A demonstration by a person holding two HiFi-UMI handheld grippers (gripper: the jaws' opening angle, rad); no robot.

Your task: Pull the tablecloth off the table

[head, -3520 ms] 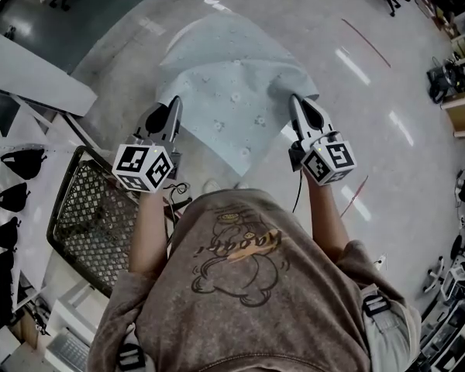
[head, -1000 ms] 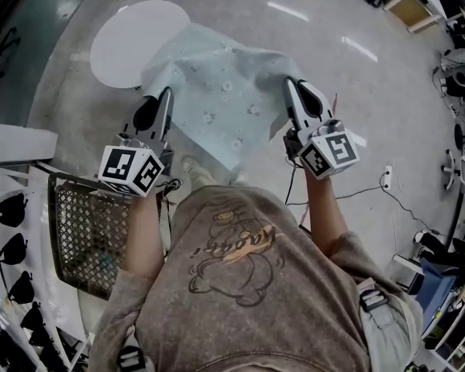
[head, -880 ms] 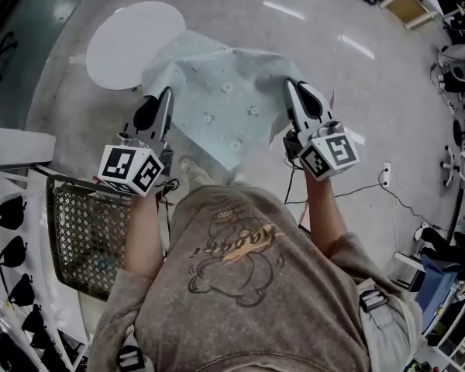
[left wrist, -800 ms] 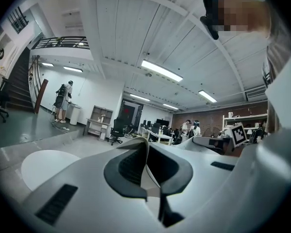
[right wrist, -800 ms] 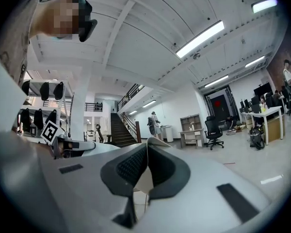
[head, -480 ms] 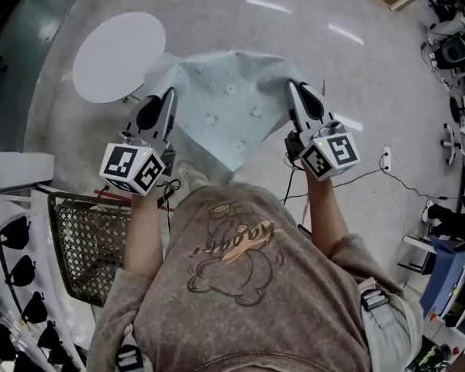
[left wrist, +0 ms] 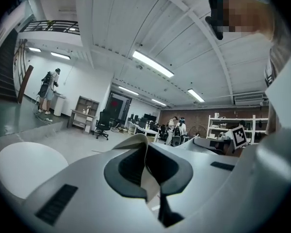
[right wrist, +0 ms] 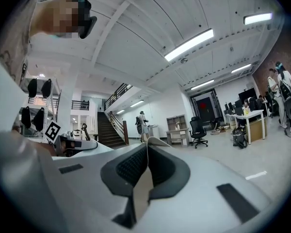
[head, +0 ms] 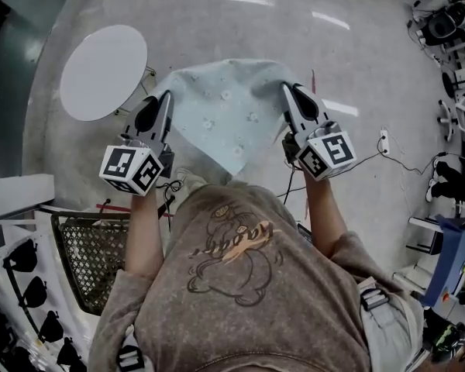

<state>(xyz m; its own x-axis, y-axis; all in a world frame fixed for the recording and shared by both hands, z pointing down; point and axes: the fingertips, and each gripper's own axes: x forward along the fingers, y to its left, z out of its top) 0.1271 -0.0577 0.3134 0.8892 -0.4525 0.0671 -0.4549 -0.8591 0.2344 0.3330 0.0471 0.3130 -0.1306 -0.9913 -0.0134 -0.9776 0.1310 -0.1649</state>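
The cloth [head: 225,111] hangs in the air between my 2 grippers, spread over the floor [head: 240,22], with 1 loose corner drooping toward me. A second ago its far edge still overlapped the round table in the head view. Now the table [head: 102,72] stands bare, up and to the left, with a strip of floor between it and the cloth. I read that as the pull being done: nothing of the cloth rests on the top any more. What is left is only where to put it.

The left gripper [head: 167,95] is clamped tight on the cloth's left edge and the right gripper [head: 288,90] on its right edge. Each has its jaws fully together with just a thin fold of fabric pinched between the pads. Over that second both have swung away from the table with the cloth kept taut.

The head view gives me the spread of the cloth and the gap to the table, but not the pinch itself. The 2 gripper views show that pinch plainly, with pale fabric standing up through the closed pads. They look out level across the room, so they show none of the hanging sheet. The left gripper view also catches the table's white top low at its left, and the right gripper's marker cube [left wrist: 238,136]. Only the head view shows the wire basket [head: 93,254] beside my left arm.
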